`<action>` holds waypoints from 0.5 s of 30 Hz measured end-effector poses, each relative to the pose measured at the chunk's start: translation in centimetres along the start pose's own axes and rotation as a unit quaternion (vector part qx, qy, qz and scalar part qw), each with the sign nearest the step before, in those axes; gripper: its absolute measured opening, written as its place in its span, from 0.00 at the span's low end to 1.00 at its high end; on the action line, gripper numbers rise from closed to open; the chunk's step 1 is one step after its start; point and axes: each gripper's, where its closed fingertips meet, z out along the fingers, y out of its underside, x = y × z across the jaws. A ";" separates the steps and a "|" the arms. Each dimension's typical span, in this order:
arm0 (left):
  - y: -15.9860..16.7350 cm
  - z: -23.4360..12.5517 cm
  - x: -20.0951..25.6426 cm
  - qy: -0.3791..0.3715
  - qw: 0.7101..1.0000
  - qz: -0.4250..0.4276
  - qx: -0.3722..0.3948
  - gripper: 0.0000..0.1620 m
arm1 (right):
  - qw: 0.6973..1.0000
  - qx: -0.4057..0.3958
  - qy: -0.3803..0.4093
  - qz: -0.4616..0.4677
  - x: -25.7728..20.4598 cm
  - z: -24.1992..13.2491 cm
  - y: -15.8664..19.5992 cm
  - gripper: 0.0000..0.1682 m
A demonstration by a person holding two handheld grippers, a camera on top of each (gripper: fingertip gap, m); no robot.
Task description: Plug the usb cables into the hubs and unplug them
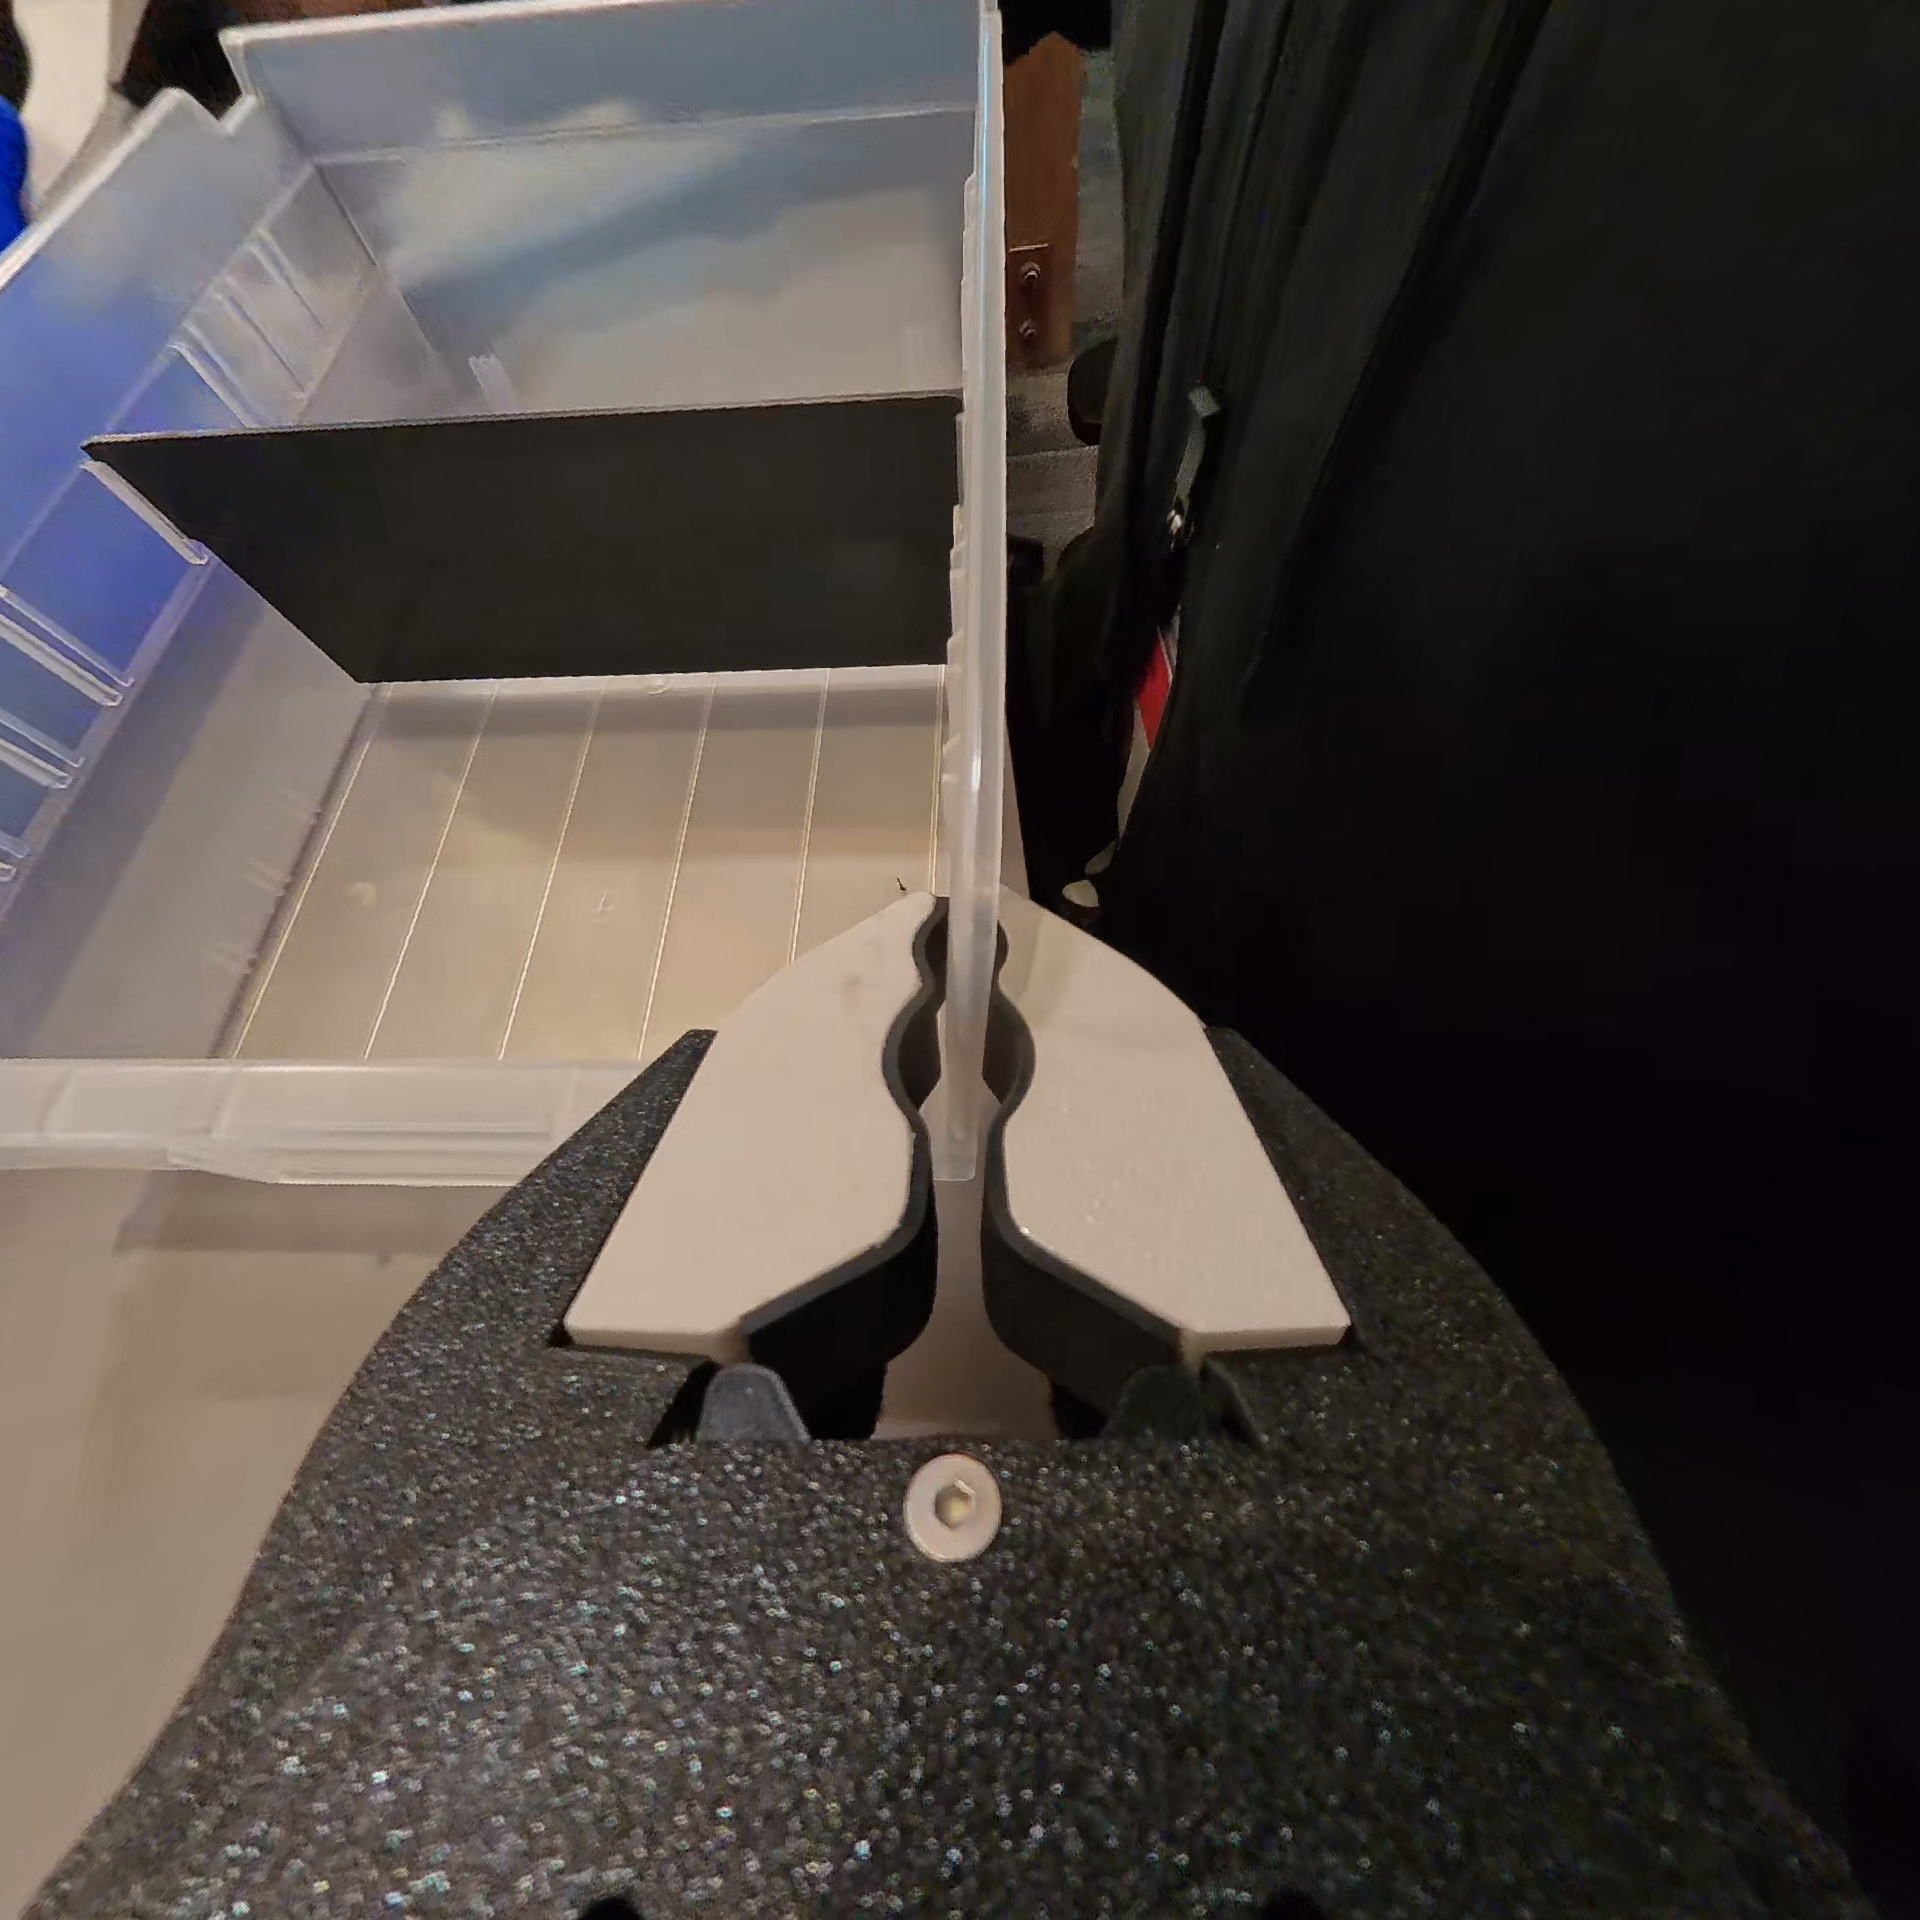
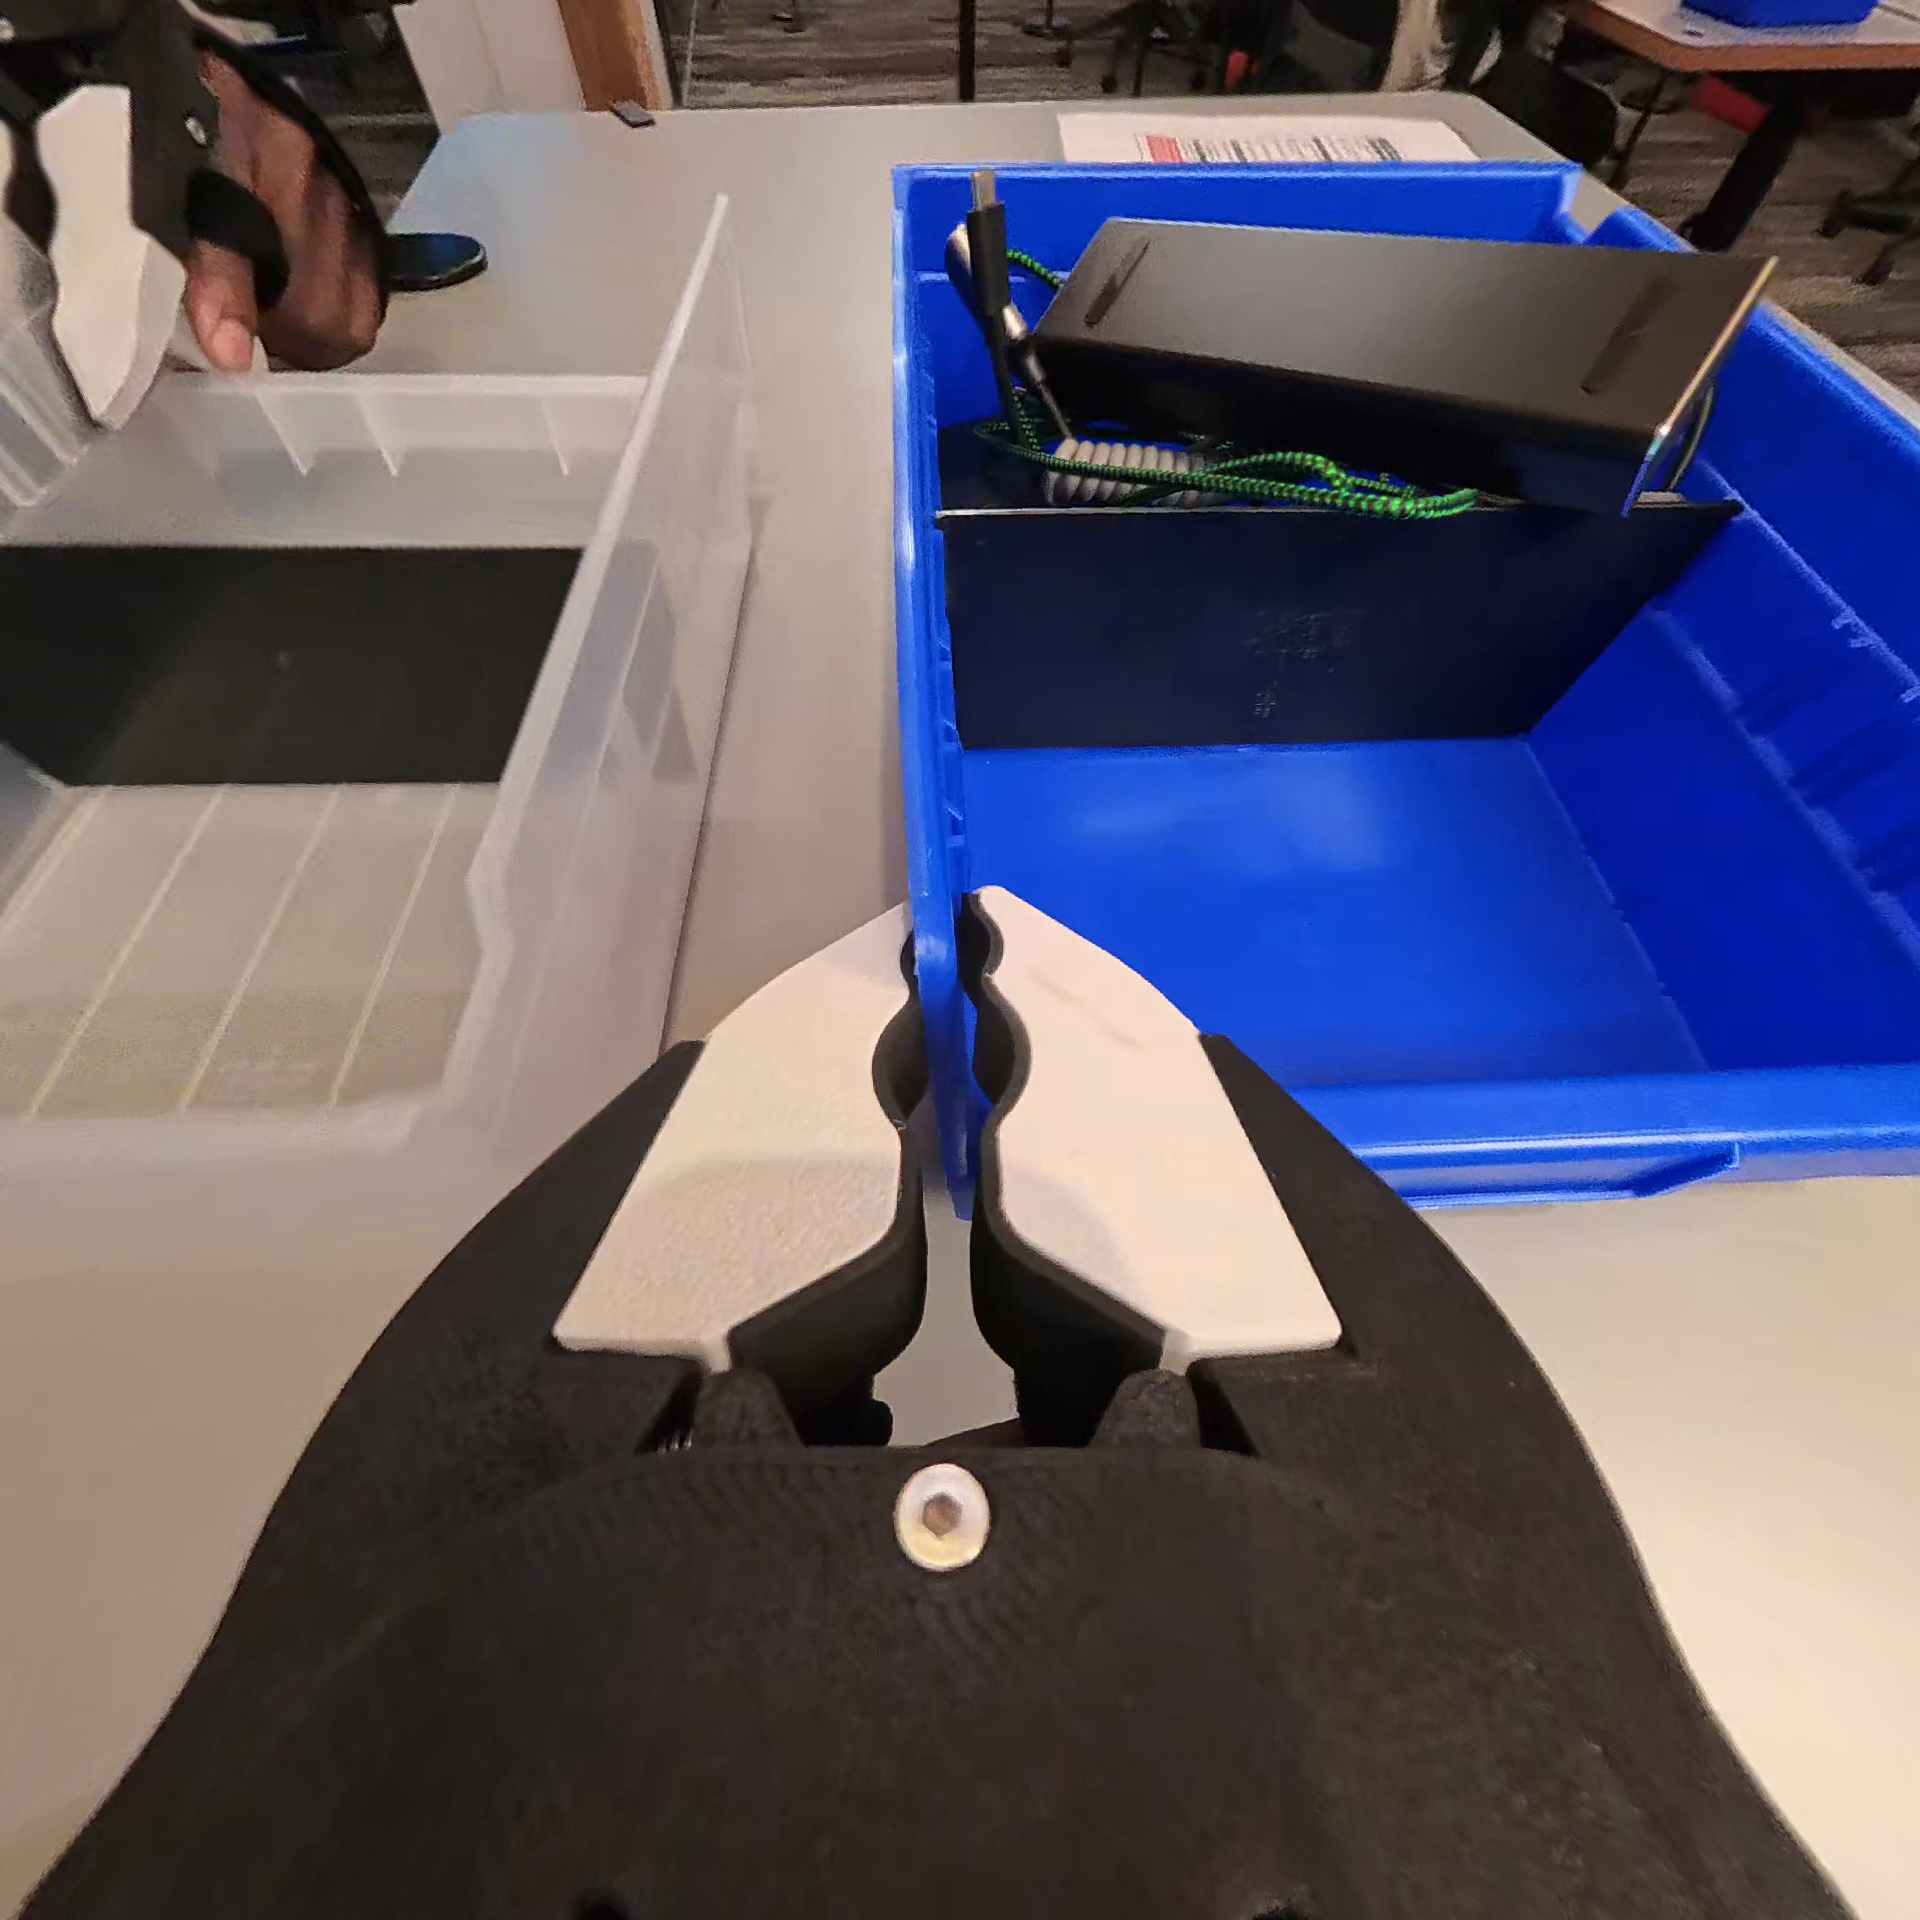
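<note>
A black hub [image 2: 1351,353] lies tilted in the back compartment of the blue bin [image 2: 1766,727], over a green braided cable [image 2: 1299,483] and a grey coiled cable [image 2: 1112,468]. A USB plug [image 2: 985,218] sticks up at the bin's back left corner. My right gripper [image 2: 940,914] is shut on the blue bin's left wall near its front corner. My left gripper [image 1: 966,925] is shut on a side wall of the clear bin [image 1: 982,520]. It also shows far off in the right wrist view [image 2: 94,312], held by a hand [image 2: 281,260].
Both bins stand side by side on a grey table [image 2: 810,312], the clear bin [image 2: 665,520] on the left. Each has a black divider [image 1: 540,540] [image 2: 1247,623] and an empty front compartment. A printed sheet [image 2: 1268,135] lies behind the blue bin. Dark cloth [image 1: 1455,727] hangs beside the clear bin. Left tips to right tips: about 35 cm.
</note>
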 end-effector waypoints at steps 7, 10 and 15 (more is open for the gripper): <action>-0.5 -0.2 0.4 -0.020 0.999 -0.010 0.025 0.05 | 0.999 0.031 -0.006 0.006 -0.3 1.9 -2.0 0.06; -2.1 -2.5 0.0 -0.036 0.996 -0.018 0.078 0.19 | 0.996 0.084 0.010 0.031 0.7 -0.8 -3.5 0.17; -5.4 -8.7 -7.1 -0.174 0.973 -0.063 0.137 0.26 | 0.983 0.117 0.113 0.089 2.1 -8.1 -5.4 0.23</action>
